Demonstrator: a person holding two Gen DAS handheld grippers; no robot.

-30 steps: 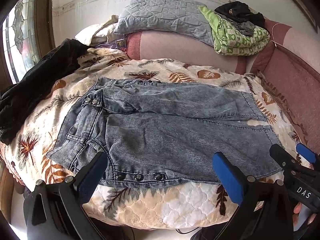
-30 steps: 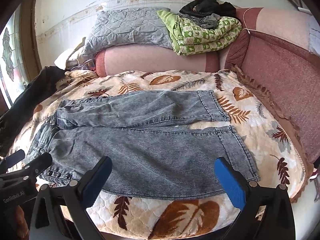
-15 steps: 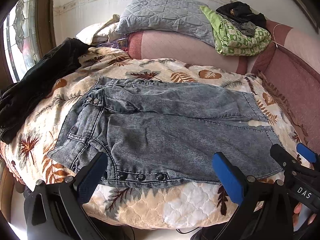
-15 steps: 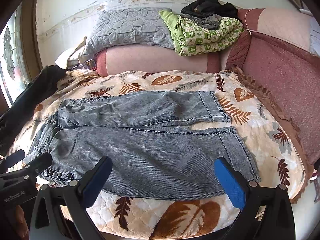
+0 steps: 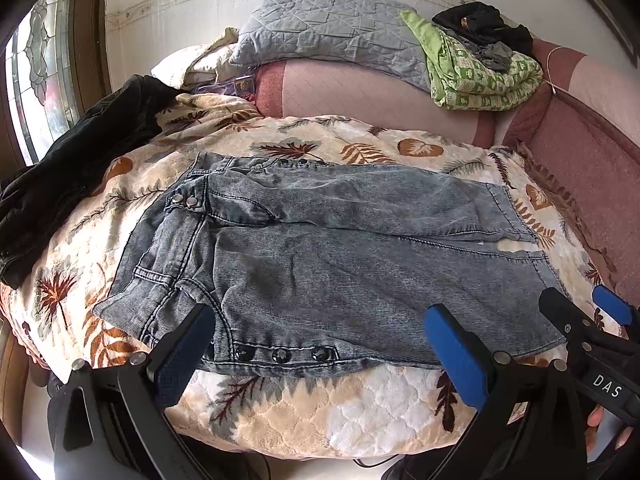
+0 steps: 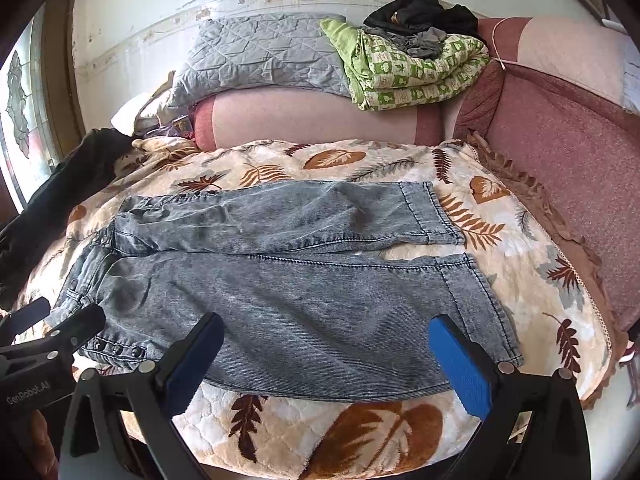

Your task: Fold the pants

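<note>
Grey acid-washed denim pants (image 5: 340, 264) lie flat on a leaf-print blanket (image 5: 280, 412), waistband at the left, both legs stretched to the right; they also show in the right wrist view (image 6: 288, 304). My left gripper (image 5: 320, 356) is open and empty, hovering just short of the near edge by the waist snaps. My right gripper (image 6: 326, 360) is open and empty, hovering before the near leg's lower edge. The right gripper also shows in the left wrist view (image 5: 588, 320), and the left gripper in the right wrist view (image 6: 52, 324).
A black garment (image 5: 76, 168) lies at the blanket's left. A grey quilted pillow (image 5: 340, 36), a green patterned quilt (image 5: 480, 72) and dark clothes (image 5: 480, 24) sit on the pink sofa back (image 5: 360, 96). A maroon armrest (image 6: 560, 152) bounds the right side.
Both grippers have eased slightly closer to the pants' near edge; the pants have not moved and both stay open.
</note>
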